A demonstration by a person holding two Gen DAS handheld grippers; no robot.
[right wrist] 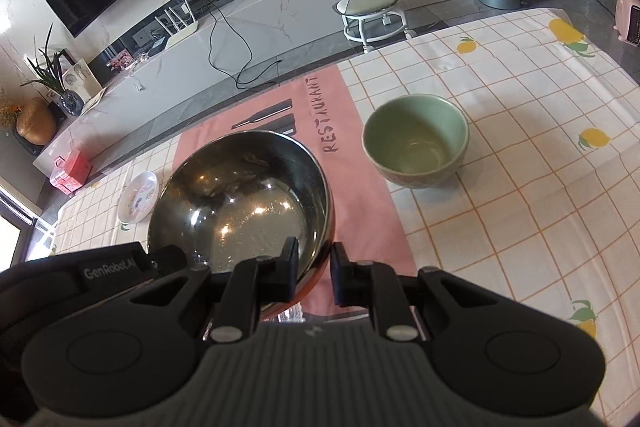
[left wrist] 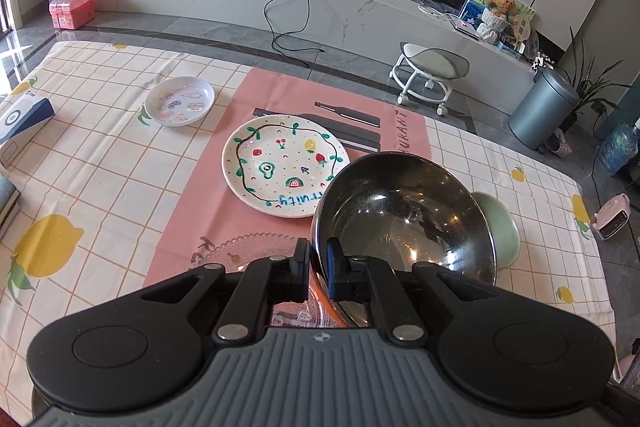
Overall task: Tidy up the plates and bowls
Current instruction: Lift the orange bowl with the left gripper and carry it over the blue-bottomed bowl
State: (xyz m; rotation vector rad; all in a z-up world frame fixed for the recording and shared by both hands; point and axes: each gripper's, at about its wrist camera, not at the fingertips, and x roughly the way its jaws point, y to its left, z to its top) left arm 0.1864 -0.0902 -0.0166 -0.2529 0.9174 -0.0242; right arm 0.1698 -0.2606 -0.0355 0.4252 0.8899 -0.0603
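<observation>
My left gripper (left wrist: 318,259) is shut on the near rim of a steel bowl (left wrist: 404,215) and holds it tilted above the table. The bowl also shows in the right wrist view (right wrist: 248,195). My right gripper (right wrist: 315,263) straddles the bowl's right rim with a gap between the fingers, one inside and one outside. A green bowl (right wrist: 416,143) stands on the cloth to the right; it peeks out behind the steel bowl (left wrist: 502,227). A painted fruit plate (left wrist: 280,167) lies on the pink mat (left wrist: 192,211). A clear glass plate (left wrist: 248,247) lies under my left gripper. A small white dish (left wrist: 179,100) sits far left.
The table has a lemon-print checked cloth (right wrist: 520,187). A blue and white box (left wrist: 22,119) and books sit at the left edge. Beyond the table are a white stool (left wrist: 428,71), a grey bin (left wrist: 544,107) and a pink heater (left wrist: 612,221).
</observation>
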